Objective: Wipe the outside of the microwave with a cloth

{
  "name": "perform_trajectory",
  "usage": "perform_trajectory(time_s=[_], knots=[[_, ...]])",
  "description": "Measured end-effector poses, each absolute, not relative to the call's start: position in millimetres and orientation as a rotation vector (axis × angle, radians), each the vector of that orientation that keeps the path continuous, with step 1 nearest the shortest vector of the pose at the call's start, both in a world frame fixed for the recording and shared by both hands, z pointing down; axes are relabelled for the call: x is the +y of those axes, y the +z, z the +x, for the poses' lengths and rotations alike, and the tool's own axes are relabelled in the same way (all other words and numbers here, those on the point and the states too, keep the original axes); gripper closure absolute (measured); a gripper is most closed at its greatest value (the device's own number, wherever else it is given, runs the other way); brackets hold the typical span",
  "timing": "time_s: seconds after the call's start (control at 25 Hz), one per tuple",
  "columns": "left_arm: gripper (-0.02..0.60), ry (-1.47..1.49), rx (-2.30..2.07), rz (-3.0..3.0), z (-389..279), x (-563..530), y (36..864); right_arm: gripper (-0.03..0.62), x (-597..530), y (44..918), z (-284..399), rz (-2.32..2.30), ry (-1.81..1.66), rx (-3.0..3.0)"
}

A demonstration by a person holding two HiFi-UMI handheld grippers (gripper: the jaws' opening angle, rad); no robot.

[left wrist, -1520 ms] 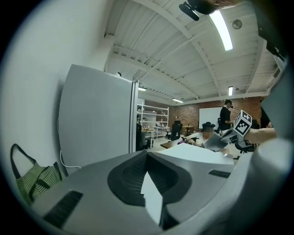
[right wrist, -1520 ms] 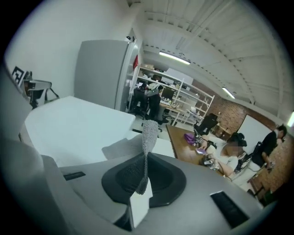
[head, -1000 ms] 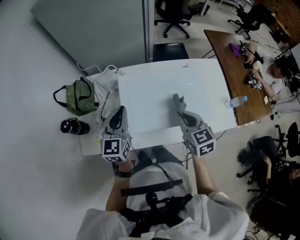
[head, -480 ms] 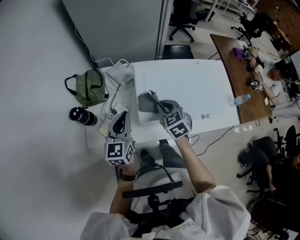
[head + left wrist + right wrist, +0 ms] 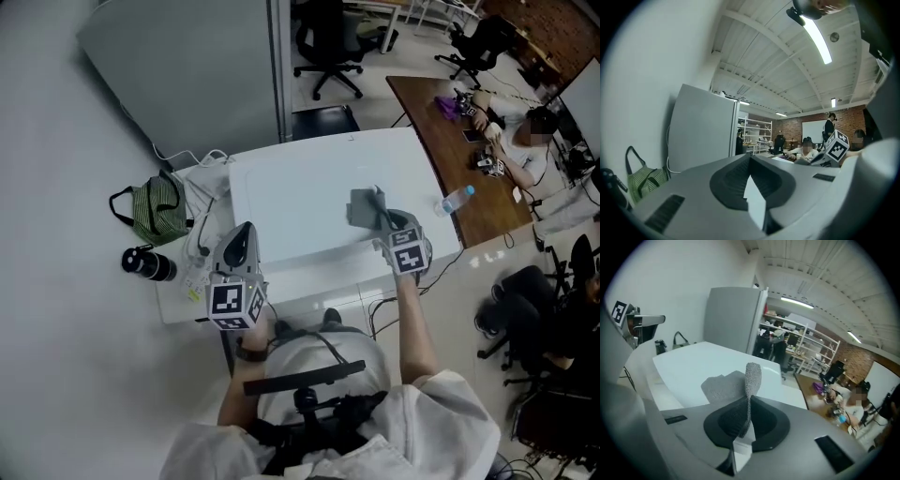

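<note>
**Cloth held flat on the microwave's top**

At the microwave's (image 5: 291, 211) left edge, the left gripper (image 5: 241, 236) waits with its jaws together and empty, apparently out of the wiping path. Toward the microwave's right side, the right gripper (image 5: 382, 221) pinches the grey cloth (image 5: 364, 206), which is spread on the top, likely for wiping.

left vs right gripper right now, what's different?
The right gripper is shut on the gray cloth; the left gripper is shut on nothing. The right gripper sits over the microwave top, toward its right side; the left gripper hangs by its left edge. Both have jaws together.
</note>
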State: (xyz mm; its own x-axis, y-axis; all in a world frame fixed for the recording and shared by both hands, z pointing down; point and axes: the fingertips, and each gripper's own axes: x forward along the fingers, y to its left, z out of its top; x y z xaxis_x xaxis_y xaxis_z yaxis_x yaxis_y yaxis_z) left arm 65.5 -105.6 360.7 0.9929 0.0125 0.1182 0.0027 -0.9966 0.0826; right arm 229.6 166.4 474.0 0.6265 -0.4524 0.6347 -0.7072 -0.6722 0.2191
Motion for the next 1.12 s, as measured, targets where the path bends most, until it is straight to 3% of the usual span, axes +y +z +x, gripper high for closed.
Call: perform_trajectory(time_s=[0.16, 0.28, 0.44, 0.68, 0.8, 0.96, 1.12], knots=[[0.554, 0.200, 0.093, 3.067, 83.4, -67.2, 358.1, 0.572, 287.2, 469.5, 260.5, 2.334, 0.776, -0.567], [0.554, 0.206, 0.091, 3.076, 87.0, -59.5, 359.3, 0.572, 306.0, 439.7, 256.1, 2.356, 0.692, -0.513], [0.554, 0.195, 0.001, 3.090, 80.0, -78.0, 355.7, 0.572, 182.0, 400.7, 193.2, 2.496, 0.565, -1.030], [0.554, 0.146, -0.155, 3.153, 39.5, -105.7, 334.6, 0.572, -53.5, 405.4, 27.6, 2.107, 0.450, -1.864], [0.554, 0.152, -0.246, 3.144, 19.3, -130.5, 339.6, 0.572, -104.8, 441.9, -4.1, 1.954, 0.438, -1.910], [0.554, 0.197, -0.287, 3.094, -1.2, -144.9, 356.8, 0.572, -83.0, 473.8, 26.6, 1.980, 0.455, -1.712], [0.554, 0.232, -0.233, 3.082, 4.2, -135.6, 367.4, 0.572, 15.8, 480.0, 96.6, 2.170, 0.551, -1.426]])
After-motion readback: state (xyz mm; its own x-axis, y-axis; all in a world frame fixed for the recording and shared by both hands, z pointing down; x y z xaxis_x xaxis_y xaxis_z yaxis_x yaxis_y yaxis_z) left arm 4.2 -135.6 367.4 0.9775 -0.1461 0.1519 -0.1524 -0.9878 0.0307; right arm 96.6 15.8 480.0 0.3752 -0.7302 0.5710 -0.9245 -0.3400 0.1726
